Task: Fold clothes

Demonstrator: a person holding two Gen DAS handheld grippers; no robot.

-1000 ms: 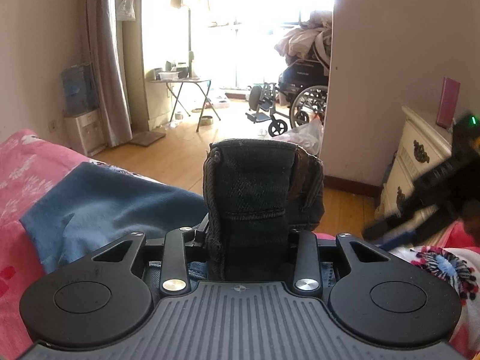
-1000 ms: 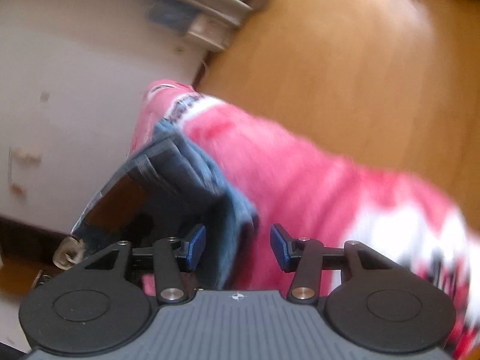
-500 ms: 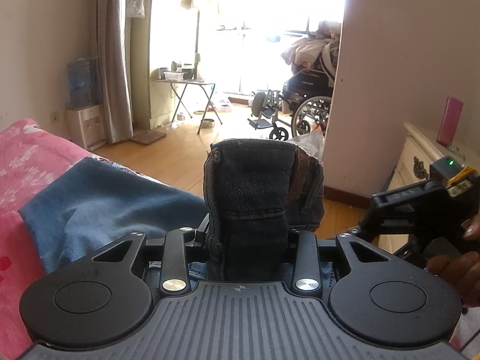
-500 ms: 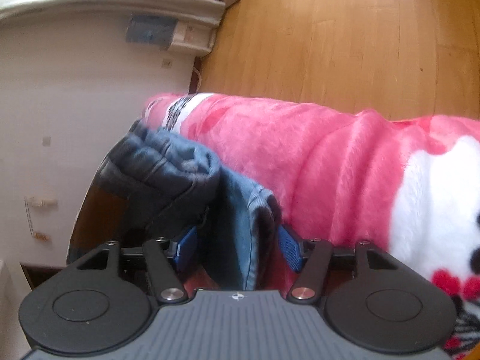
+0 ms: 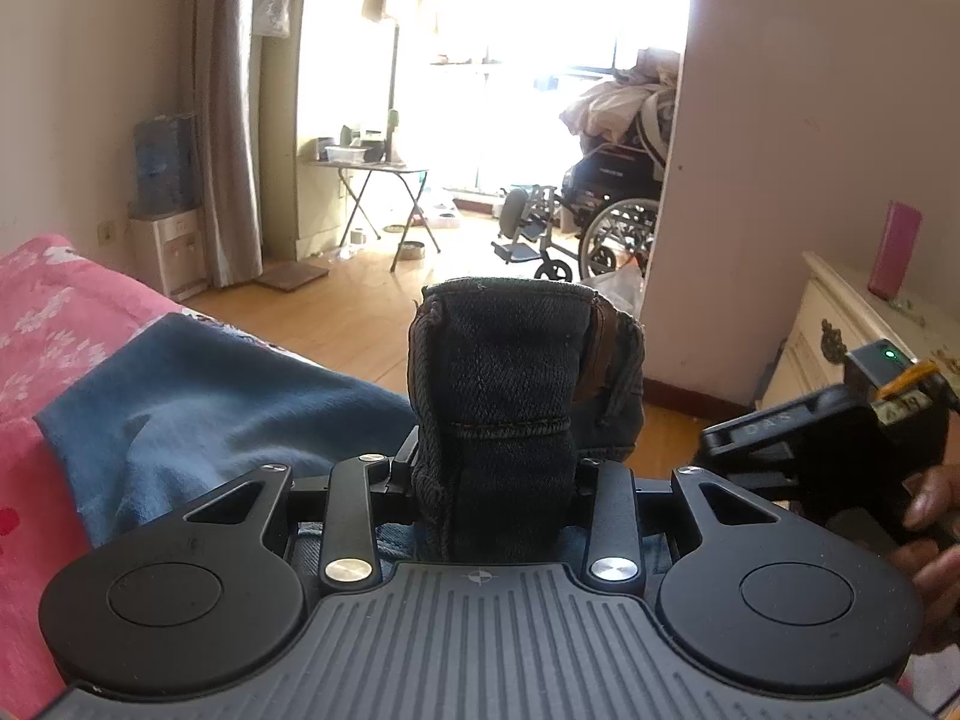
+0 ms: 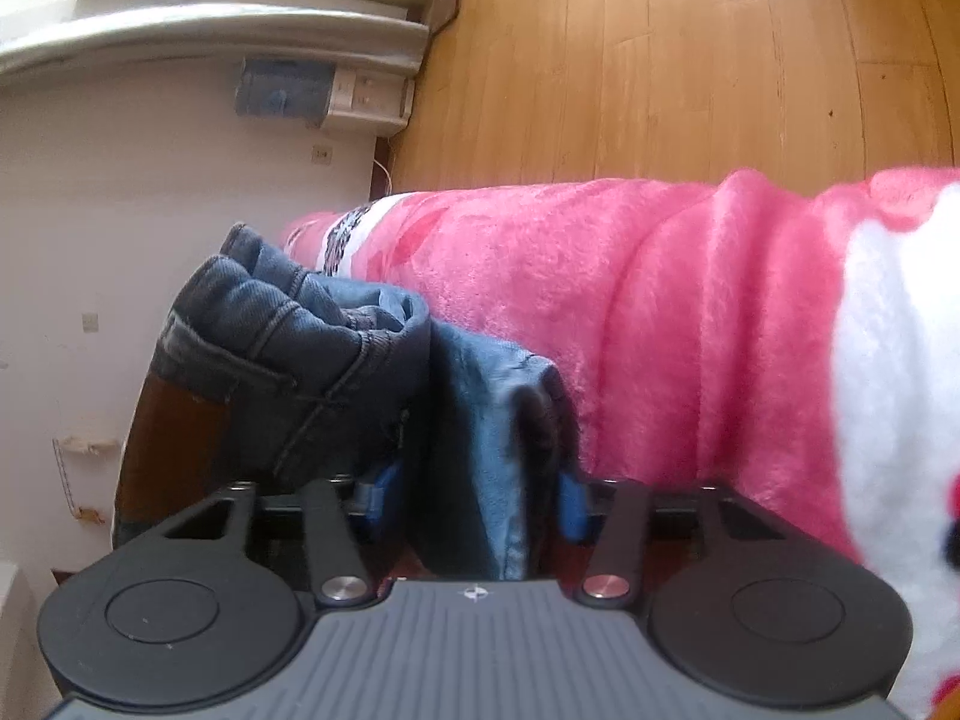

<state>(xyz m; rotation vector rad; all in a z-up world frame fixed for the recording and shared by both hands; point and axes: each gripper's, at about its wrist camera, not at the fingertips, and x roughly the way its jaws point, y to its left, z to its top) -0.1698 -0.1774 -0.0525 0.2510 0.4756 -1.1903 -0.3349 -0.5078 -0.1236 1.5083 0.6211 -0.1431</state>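
Both grippers hold the jeans (image 5: 504, 396) above the pink blanket (image 6: 690, 312): left gripper (image 5: 498, 480) clamps the waistband, right gripper (image 6: 474, 498) is closing on a denim fold, apparently to fold them.

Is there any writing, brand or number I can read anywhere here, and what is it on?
None reads clearly.
Right gripper: raised letters on its black arm, too blurred.
Yellow label on that device: characters too small.
Pink blanket: dark print near its edge, illegible.

A home bedroom: a pink floral fleece blanket (image 5: 42, 324) is covering the bed, a cream drawer chest (image 5: 840, 324) standing at three o'clock, a wheelchair (image 5: 600, 228) at one.
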